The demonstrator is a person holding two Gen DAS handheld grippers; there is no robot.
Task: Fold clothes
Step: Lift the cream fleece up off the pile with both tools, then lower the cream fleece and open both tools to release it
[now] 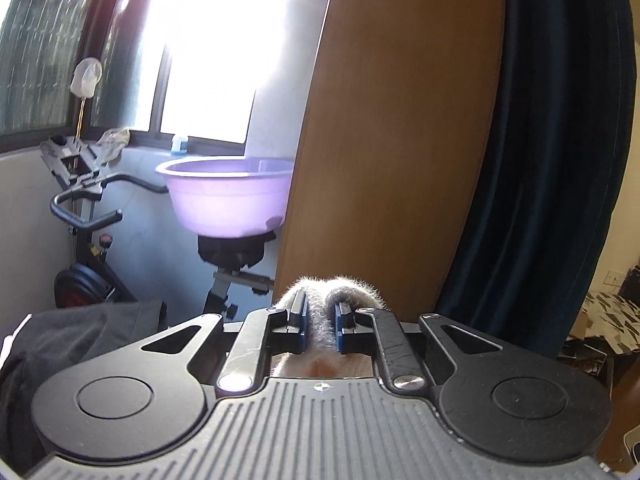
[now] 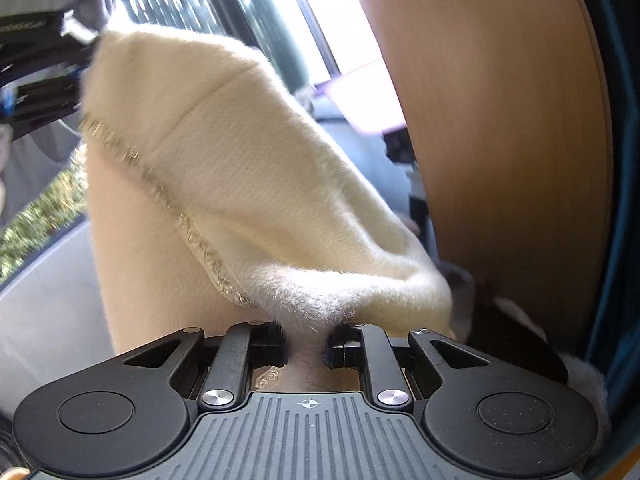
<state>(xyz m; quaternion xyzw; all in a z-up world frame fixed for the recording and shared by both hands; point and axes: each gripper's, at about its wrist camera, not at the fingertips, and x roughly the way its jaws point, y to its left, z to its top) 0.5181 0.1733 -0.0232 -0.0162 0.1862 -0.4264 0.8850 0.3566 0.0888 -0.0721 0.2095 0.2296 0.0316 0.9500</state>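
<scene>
A cream fuzzy garment (image 2: 248, 184) hangs stretched between both grippers, its gold-trimmed edge (image 2: 176, 216) running leftward from the right gripper (image 2: 306, 344), whose fingers pinch it. The left gripper (image 1: 320, 326) clamps another bunched edge; a wooden panel (image 1: 400, 140) stands just beyond.

Bright window (image 1: 212, 40) glaring far ahead of left claw, washing out upper centre. Wooden door panel (image 1: 400, 140) standing straight ahead of claw, dark blue curtain (image 1: 560, 160) hanging to its right. Exercise bike (image 1: 92, 216) sitting ahead-left against pale wall (image 1: 24, 220), purple basin (image 1: 228, 196) resting on its saddle. Small bottle (image 1: 179, 144) standing on sill.
</scene>
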